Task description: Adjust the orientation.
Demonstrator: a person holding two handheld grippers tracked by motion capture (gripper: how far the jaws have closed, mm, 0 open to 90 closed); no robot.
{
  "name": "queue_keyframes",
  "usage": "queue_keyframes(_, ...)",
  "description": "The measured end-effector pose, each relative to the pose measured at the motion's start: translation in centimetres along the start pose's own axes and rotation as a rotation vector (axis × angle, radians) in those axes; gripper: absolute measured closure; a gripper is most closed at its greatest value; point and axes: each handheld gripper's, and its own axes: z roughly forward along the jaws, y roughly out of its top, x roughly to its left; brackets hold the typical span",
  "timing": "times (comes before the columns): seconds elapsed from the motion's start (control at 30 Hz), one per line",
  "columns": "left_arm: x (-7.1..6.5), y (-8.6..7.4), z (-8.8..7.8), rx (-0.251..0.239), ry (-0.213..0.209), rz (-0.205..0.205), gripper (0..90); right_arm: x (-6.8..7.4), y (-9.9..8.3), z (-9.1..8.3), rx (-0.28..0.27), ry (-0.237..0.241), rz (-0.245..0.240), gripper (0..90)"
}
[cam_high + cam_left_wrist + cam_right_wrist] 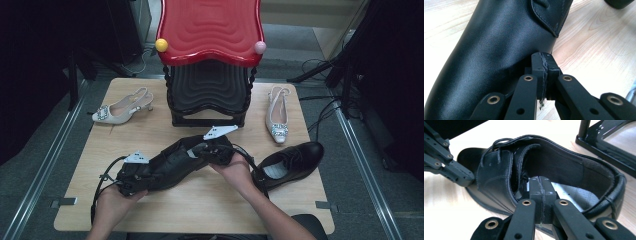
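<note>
A black leather lace-up shoe (pixel 170 165) lies on its side across the middle of the wooden table (pixel 165 135), toe to the left. My left gripper (pixel 149 175) is beside the toe part (pixel 494 50). Its jaws are shut (pixel 544 57), and a thin dark strand that looks like a lace runs between the pads, with a frayed end hanging below. My right gripper (pixel 199 150) is at the shoe's open top. Its jaws (pixel 540 180) are shut just over the insole (pixel 574 192), close to the laces, and nothing shows between its pads.
A second black shoe (pixel 292 162) rests at the right, near my right forearm. Two beige slingback heels lie farther back, one at the left (pixel 120 110) and one at the right (pixel 278 117). A red-topped black stand (pixel 210 30) occupies the back centre, and its base (pixel 604 142) is close behind the shoe.
</note>
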Motion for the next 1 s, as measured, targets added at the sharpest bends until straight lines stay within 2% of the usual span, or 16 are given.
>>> queue_keyframes(0.2, 0.4, 0.0, 0.1, -0.014, 0.002, -0.001, 89.4, 0.1, -0.5, -0.4, 0.012, 0.041, 0.016, 90.0)
queue_keyframes(0.47, 0.9, 0.2, 0.3, -0.024, -0.007, -0.001, 89.0, 0.9, -0.9, -0.8, 0.025, 0.043, 0.007, 90.0)
queue_keyframes(0.63, 1.2, 0.5, 0.5, -0.027, -0.006, 0.009, 89.3, 1.5, -1.2, -1.1, 0.038, 0.046, -0.018, 90.0)
queue_keyframes(1.0, 1.8, 1.4, 1.1, -0.030, -0.022, 0.020, 88.6, 2.7, -2.0, -2.1, 0.071, 0.056, -0.022, 90.0)
